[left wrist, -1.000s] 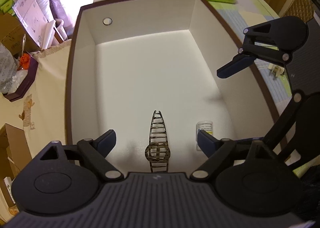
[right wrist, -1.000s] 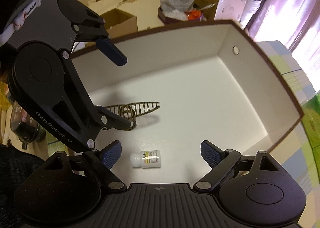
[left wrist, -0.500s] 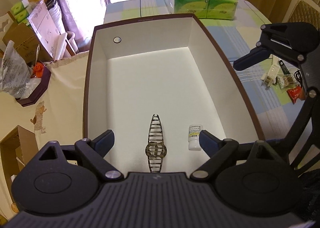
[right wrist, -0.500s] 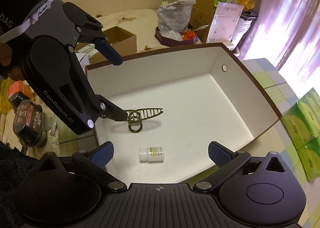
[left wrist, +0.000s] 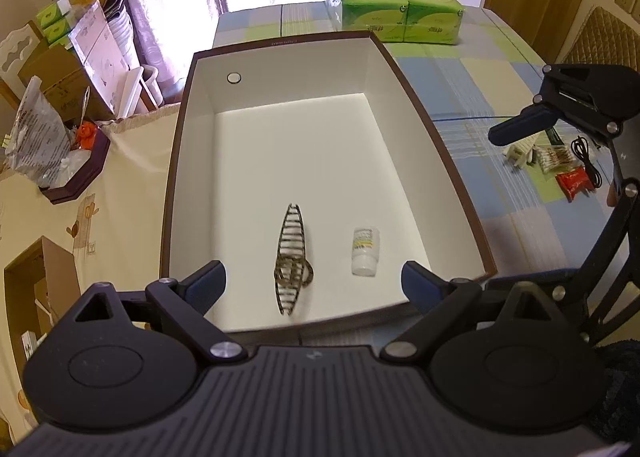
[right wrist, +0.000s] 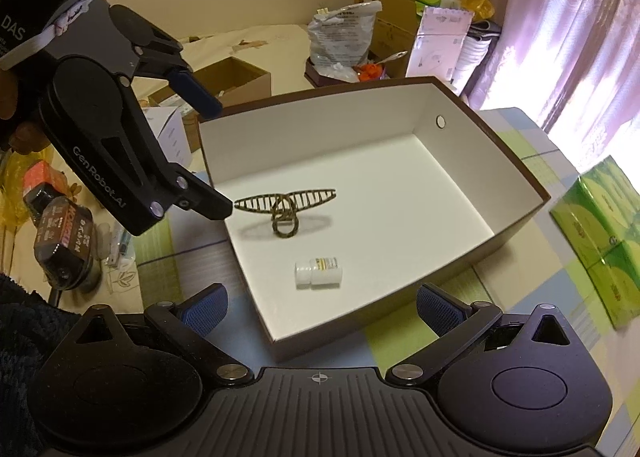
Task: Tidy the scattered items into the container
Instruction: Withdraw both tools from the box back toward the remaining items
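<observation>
— Jaws of both the left gripper (left wrist: 314, 281) and right gripper (right wrist: 320, 309) have just spread; nothing's between them. Clip (left wrist: 292, 257) and bottle (left wrist: 365, 251) lie in the box (left wrist: 176, 161).

— Leftovers (left wrist: 560, 165) crowd the bench's right edge; a hasty grab could knock them off.

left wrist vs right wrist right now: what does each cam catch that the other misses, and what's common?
Left wrist only: small items on the tablecloth beside the box, a red packet, a black cable and a white plug.

Right wrist only: a dark bottle standing outside the box's near end.

Both: the white-lined box, with the hair clip and the small white bottle lying inside; the green tissue packs; left gripper and right gripper, open and empty.
</observation>
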